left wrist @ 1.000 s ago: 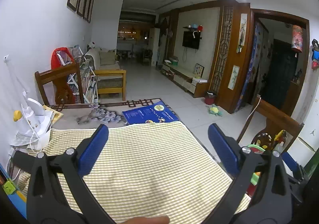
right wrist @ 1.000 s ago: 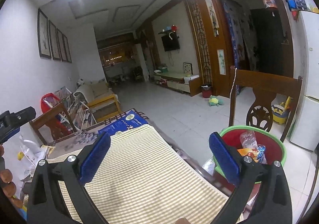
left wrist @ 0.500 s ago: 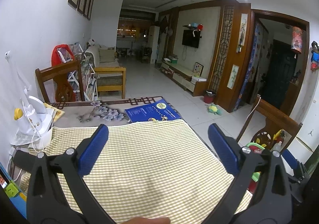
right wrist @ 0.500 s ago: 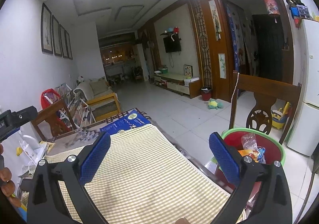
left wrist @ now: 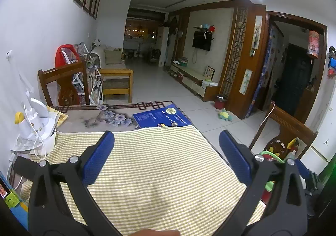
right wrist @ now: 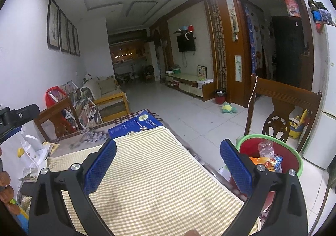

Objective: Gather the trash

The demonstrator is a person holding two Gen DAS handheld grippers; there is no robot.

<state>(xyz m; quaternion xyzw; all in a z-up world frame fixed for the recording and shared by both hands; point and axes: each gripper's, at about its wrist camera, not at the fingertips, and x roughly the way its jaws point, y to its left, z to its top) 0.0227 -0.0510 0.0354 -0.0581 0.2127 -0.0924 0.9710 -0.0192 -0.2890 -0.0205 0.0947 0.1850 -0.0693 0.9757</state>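
white appliance at 9 o'clock on table | L gripper fingers spread, empty, over checked cloth | blue booklet at 12, touching cloth's far edge | R gripper fingers spread, empty | trash in red bin at 3, beside table, w/ chair behind

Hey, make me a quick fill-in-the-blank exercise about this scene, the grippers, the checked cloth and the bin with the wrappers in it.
1. Both the left gripper and the right gripper are ____ and hold nothing.
2. The checked cloth has yellow and ____ stripes.
3. The red bin with wrappers inside has a ____ rim.
4. The booklet at the cloth's far edge is ____ in colour.

Missing words: open; white; green; blue
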